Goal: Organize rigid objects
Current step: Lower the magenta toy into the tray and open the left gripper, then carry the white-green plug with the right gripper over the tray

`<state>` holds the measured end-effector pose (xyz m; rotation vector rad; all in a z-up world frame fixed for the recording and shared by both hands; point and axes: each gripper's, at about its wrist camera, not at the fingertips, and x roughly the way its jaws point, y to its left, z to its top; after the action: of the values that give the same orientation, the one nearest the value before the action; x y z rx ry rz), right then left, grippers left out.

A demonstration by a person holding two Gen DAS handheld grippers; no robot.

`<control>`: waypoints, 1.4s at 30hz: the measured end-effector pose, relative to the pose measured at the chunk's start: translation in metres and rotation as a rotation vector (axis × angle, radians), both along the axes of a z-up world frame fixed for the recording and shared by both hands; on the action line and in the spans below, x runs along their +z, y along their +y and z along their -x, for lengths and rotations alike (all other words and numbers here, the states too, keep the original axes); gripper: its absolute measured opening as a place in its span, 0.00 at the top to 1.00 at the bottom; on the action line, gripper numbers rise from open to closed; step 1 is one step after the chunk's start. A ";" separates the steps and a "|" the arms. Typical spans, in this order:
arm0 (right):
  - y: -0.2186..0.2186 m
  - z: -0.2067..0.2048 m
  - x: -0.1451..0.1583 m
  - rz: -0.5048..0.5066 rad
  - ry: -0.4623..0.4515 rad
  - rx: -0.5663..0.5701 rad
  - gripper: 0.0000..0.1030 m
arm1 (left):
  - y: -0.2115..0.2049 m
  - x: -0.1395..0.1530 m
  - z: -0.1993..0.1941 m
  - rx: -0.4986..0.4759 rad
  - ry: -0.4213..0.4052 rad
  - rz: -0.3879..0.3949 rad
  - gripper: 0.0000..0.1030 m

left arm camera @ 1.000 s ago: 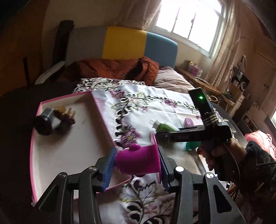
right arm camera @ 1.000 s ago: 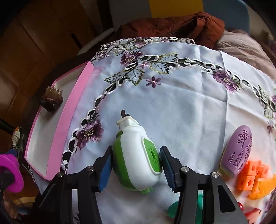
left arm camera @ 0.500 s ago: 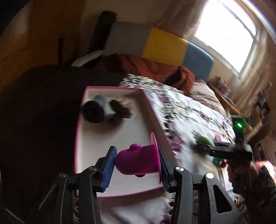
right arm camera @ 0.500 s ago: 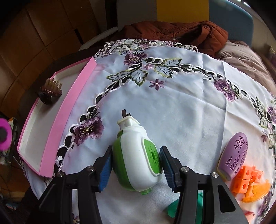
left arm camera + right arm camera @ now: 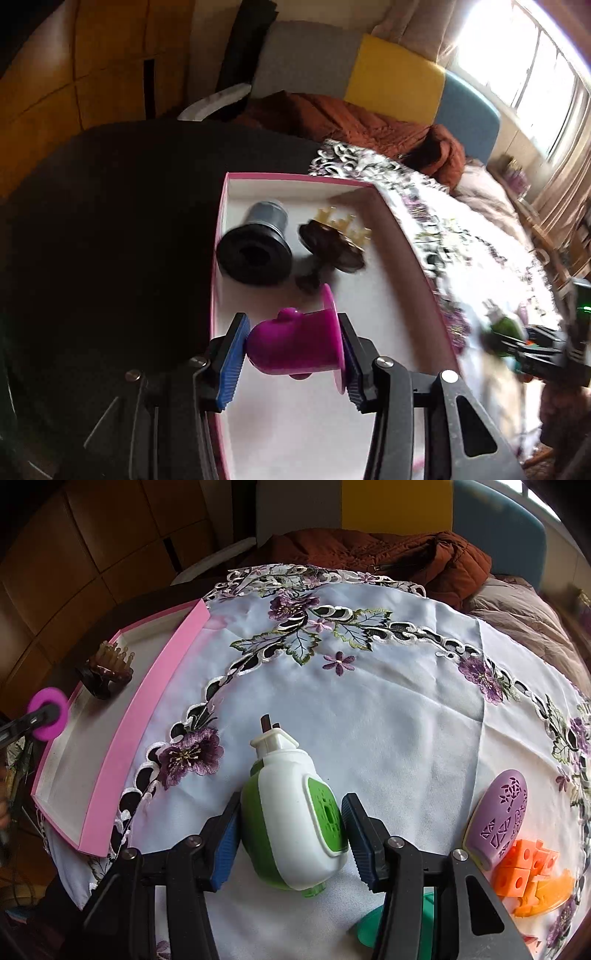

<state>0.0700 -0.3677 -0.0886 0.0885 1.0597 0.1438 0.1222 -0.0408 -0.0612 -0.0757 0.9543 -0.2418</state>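
Above the pink-rimmed tray [image 5: 406, 258], the left gripper [image 5: 293, 349] is clamped on a magenta cup [image 5: 295, 345], which lies sideways between the blue pads, flared rim against the right-hand pad. Deeper inside the tray, a black-and-grey cylinder [image 5: 255, 245] lies on its side, with a brown hair claw [image 5: 332, 243] just beside it to the right. Over the embroidered white tablecloth [image 5: 388, 709] that covers the desk, the right gripper [image 5: 290, 840] is clamped on a green-and-white plug-in device [image 5: 295, 812], its prongs pointing away from the camera; whether the device touches the cloth cannot be told. To the right of that gripper lie a lilac oval object [image 5: 498, 816] and, touching it, a cluster of orange blocks [image 5: 524, 871]. A teal piece [image 5: 373, 926] shows partly behind the right-hand finger. The tray sits at the cloth's left edge.
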 end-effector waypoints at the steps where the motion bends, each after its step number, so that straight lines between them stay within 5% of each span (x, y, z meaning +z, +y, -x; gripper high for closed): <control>1: 0.001 0.000 0.000 0.001 0.000 0.001 0.48 | 0.001 -0.001 -0.005 0.012 -0.001 -0.016 0.55; 5: 0.000 0.000 0.000 0.004 -0.001 0.003 0.48 | 0.000 -0.008 -0.024 0.032 -0.012 -0.084 0.52; 12: 0.002 0.000 -0.001 0.016 -0.004 0.009 0.48 | 0.006 0.002 -0.006 0.054 -0.057 -0.087 0.48; 26: 0.011 0.000 -0.004 0.109 -0.008 -0.020 0.49 | 0.015 0.021 0.070 0.095 -0.086 -0.029 0.48; 42: 0.028 0.002 -0.002 0.218 -0.021 -0.162 0.50 | 0.015 0.025 0.095 0.042 -0.103 0.005 0.48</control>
<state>0.0675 -0.3399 -0.0905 -0.0243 1.0370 -0.1178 0.0273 -0.0259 -0.0358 -0.0869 0.8489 -0.2078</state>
